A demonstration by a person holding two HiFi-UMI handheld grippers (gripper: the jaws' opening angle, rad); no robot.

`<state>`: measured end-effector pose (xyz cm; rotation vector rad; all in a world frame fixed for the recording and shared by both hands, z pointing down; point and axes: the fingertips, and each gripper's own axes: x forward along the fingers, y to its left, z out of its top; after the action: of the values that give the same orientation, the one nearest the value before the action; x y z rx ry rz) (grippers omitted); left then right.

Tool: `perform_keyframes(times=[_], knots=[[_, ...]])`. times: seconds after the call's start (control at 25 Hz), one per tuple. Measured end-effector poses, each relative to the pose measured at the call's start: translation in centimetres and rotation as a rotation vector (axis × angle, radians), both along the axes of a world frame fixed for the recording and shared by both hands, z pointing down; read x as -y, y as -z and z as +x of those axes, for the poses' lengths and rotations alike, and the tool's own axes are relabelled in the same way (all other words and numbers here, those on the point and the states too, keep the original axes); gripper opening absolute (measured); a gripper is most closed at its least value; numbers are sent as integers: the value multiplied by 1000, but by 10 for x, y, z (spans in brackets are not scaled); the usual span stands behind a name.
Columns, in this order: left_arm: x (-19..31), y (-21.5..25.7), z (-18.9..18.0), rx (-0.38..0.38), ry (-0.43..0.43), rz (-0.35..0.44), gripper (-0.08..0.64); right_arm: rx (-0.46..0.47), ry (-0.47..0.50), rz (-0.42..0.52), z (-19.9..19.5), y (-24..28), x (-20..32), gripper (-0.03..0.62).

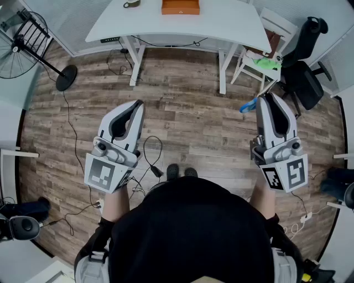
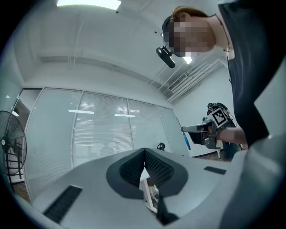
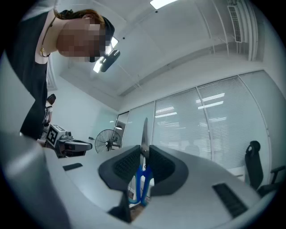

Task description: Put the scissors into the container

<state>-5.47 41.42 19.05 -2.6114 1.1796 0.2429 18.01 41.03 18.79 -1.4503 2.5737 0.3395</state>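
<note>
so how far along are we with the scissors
Done: the scissors are picked up, clamped in the right hand-held gripper. In hand: holding them over the floor, short of the white table. Still to do: reach the orange container on that table and drop them in. The left hand-held gripper is shut and empty.

The person stands on the floor (image 1: 193,119) facing the table (image 1: 232,25), which lies well ahead. At the table's far edge sits the container (image 1: 180,6), with a small object (image 1: 131,4) to its left. The left gripper (image 1: 136,105) and right gripper (image 1: 269,98) are held out side by side, well apart, both short of the table. The scissors (image 3: 144,176) sit between the right gripper's jaws, blades reaching past the tips. A fan (image 1: 22,47) stands far left; a chair (image 1: 260,58) and an office chair (image 1: 305,74) stand to the right of the table.
</note>
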Motion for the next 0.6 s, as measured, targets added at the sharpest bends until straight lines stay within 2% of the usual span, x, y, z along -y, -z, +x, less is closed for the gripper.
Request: perform_keyframes(times=[0.6], knots=[[1, 0, -3, -5, 5, 0, 11, -2, 3, -1, -4, -1, 3, 67]])
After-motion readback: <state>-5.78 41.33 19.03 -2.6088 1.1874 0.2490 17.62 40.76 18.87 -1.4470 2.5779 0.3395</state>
